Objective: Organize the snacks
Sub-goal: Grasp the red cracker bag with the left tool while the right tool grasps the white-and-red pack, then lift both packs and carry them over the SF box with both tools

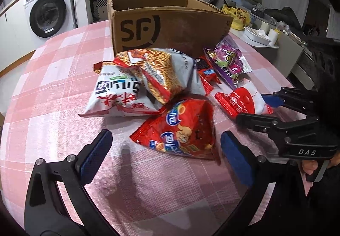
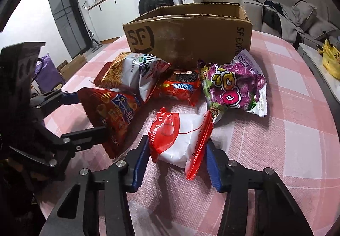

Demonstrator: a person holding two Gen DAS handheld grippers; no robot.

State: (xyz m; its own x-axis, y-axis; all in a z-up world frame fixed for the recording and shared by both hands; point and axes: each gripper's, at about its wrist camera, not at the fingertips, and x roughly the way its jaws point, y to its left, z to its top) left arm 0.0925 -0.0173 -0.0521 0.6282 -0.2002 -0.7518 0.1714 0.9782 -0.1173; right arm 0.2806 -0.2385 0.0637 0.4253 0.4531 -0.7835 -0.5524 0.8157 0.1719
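A: Red-and-white snack packet [image 2: 180,140] lies on the tabletop [image 2: 286,140], right gripper [image 2: 177,163] jaws pinching its sides. Left gripper [image 1: 165,155]?

B: Jaws wide, empty. Packet's light, puffy, slippery; hold mid-body.

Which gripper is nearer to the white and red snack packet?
Right. The right gripper has its blue pads on both sides of the white and red packet, closed on it. The left gripper stands open around the red chip bag beside it.

Six snack bags [image 2: 180,136] piled out past the jaws, one cardboard box [image 2: 191,36] behind them, two grippers [image 2: 176,163] total.
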